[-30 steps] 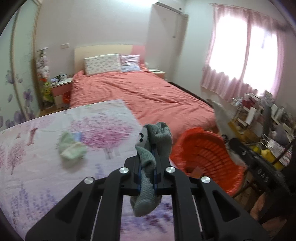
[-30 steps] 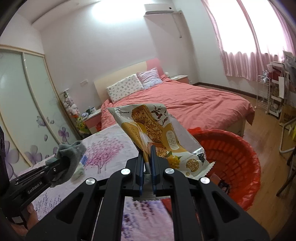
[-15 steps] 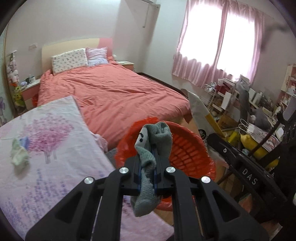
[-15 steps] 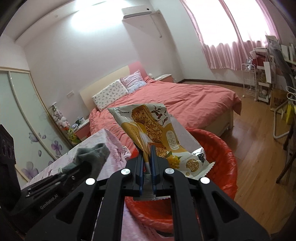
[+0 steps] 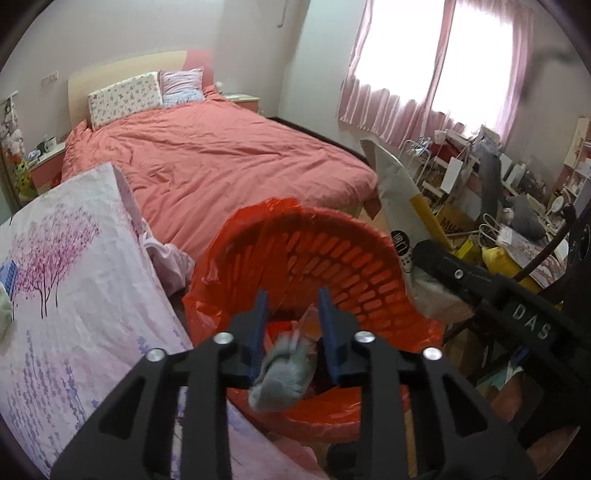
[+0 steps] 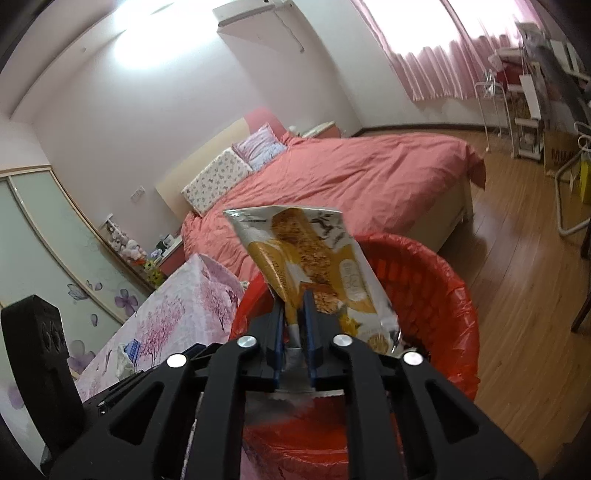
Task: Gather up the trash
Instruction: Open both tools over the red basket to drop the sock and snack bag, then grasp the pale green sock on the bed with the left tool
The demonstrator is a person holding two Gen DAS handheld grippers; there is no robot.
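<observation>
1. A bedroom with pale, plain walls (image 6: 155, 122) and a wooden plank floor (image 6: 524, 258).
2. A double bed (image 5: 221, 162) with a salmon-pink cover, two patterned pillows (image 5: 125, 98) and a cream headboard (image 5: 122, 68).
3. Pink curtains (image 5: 406, 92) glow over a bright window.
4. A wall air conditioner (image 6: 255, 13) hangs high up.
5. A wardrobe's sliding doors (image 6: 55, 236) bear purple flowers.
6. A cluttered desk (image 5: 517, 206) stands below the window.
</observation>
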